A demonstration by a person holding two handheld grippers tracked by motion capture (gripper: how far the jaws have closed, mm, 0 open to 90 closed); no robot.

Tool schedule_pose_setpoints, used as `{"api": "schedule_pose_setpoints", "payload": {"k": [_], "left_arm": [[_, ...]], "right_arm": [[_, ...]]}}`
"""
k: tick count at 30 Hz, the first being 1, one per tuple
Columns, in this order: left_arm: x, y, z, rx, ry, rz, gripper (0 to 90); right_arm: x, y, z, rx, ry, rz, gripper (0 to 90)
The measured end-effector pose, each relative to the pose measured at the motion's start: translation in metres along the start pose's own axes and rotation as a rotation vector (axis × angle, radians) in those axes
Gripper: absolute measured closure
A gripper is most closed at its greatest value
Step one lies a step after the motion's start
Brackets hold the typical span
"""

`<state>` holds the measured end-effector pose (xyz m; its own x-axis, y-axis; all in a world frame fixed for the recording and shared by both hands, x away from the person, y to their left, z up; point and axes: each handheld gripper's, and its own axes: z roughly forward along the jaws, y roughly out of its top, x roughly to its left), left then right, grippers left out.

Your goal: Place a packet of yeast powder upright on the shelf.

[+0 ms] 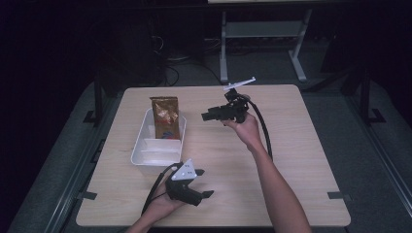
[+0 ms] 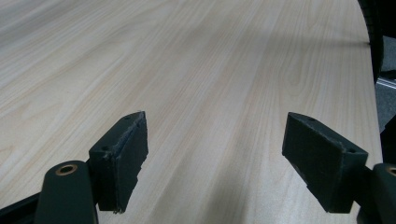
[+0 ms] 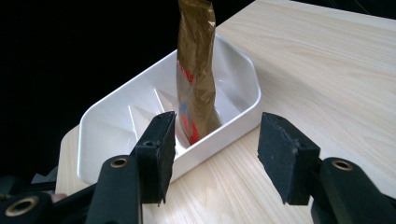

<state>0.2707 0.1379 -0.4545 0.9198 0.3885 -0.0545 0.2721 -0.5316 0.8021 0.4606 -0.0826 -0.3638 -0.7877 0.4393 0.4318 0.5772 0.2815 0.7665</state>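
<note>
A gold snack bag [image 1: 164, 117] stands upright in the far compartment of a white divided tray [image 1: 141, 158] on the left half of the table. In the right gripper view the gold bag [image 3: 195, 79] rises from the tray [image 3: 116, 112] just beyond the jaws. My right gripper [image 1: 208, 116] is held above the table to the right of the bag, pointing at it, open and empty [image 3: 212, 158]. My left gripper [image 1: 205, 183] rests near the front edge, just in front of the tray, open with only bare tabletop between its jaws [image 2: 215, 158].
The light wood table [image 1: 301, 160] has free surface on its right half. A black cable [image 1: 265, 131] trails from the right gripper along the forearm. A white desk frame [image 1: 262, 34] stands on the dark floor beyond the table.
</note>
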Motion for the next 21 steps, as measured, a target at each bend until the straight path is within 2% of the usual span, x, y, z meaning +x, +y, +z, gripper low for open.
{"api": "schedule_pose_setpoints", "payload": {"k": [7, 21], "left_arm": [[-0.001, 0.000, 0.001, 0.006, -0.007, 0.005, 21.4], [-0.001, 0.001, 0.003, 0.011, -0.011, 0.002, 19.1]], "right_arm": [[-0.003, -0.009, -0.015, 0.000, -0.002, 0.012, 40.9], [-0.004, -0.027, -0.042, 0.007, -0.015, 0.014, 38.8]]}}
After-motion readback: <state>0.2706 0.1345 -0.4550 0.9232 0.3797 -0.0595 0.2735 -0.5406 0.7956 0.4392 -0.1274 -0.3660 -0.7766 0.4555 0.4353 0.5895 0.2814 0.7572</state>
